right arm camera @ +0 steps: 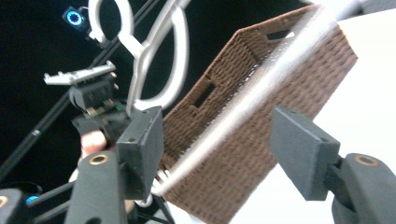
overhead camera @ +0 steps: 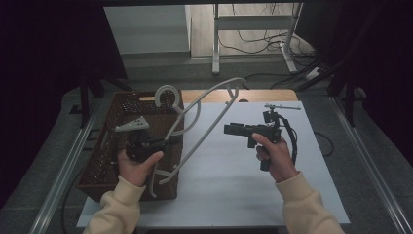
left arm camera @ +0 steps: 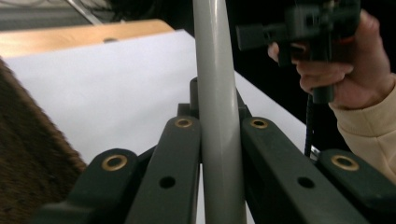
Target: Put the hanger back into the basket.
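Observation:
A pale grey clothes hanger (overhead camera: 167,87) hangs tilted over the right edge of a brown wicker basket (overhead camera: 104,146), its hook at the top. My left gripper (overhead camera: 173,141) is shut on one of its rods; in the left gripper view the grey rod (left arm camera: 217,93) runs upright between the closed jaws (left arm camera: 219,126). My right gripper (overhead camera: 228,129) is held above the white table to the right of the hanger, pointing at it. Its jaws (right arm camera: 217,135) stand wide open, and the hanger's long bar (right arm camera: 261,88) crosses diagonally beyond them, blurred. The other gripper (left arm camera: 243,36) appears farther off.
The basket (right arm camera: 280,60) sits at the table's left side, reaching its front edge. White sheet (overhead camera: 243,175) covers the table, with a strip of bare wood (overhead camera: 263,95) at the back. Beyond are the floor, cables and a metal stand (overhead camera: 253,24).

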A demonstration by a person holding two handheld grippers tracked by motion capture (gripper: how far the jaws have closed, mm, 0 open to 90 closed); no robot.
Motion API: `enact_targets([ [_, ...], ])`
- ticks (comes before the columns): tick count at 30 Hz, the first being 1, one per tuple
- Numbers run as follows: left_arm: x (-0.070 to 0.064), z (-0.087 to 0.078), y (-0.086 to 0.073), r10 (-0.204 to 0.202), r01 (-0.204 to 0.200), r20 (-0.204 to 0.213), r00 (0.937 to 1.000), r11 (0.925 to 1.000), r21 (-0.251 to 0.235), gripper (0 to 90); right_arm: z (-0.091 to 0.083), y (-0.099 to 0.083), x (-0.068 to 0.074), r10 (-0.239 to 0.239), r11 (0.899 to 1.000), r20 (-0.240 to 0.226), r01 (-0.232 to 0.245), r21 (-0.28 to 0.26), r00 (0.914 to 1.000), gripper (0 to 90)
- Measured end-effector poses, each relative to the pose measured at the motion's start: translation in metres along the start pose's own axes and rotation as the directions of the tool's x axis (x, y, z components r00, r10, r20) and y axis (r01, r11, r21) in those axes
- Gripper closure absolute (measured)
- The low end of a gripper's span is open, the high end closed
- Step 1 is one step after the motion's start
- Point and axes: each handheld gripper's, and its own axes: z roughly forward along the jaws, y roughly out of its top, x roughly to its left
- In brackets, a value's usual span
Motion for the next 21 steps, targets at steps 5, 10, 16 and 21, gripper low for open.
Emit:
enact_targets([
  [5,0.003,-0.019,0.007,0.0,-0.001,-0.027,0.9996,0.9993,-0.038,87.5,-0.021,-0.006,-0.008,-0.053,0.999,0.061,0.054,-0.003,0.9967,30.3],
  [10,0.008,-0.037,0.011,-0.007,0.004,-0.051,0.9987,0.9977,-0.068,87.5,-0.044,-0.016,-0.025,-0.037,0.999,0.155,0.039,-0.009,0.9872,30.1],
  [16,0.013,-0.051,0.013,-0.007,0.001,-0.085,0.9963,0.9969,-0.079,87.5,-0.065,-0.034,-0.048,-0.036,0.999,0.226,0.032,0.022,0.9735,29.7],
  [21,0.017,-0.058,0.013,-0.008,0.001,-0.097,0.9952,0.9971,-0.076,87.5,-0.079,-0.052,-0.062,-0.049,0.998,0.36,0.035,0.045,0.9318,26.4],
])
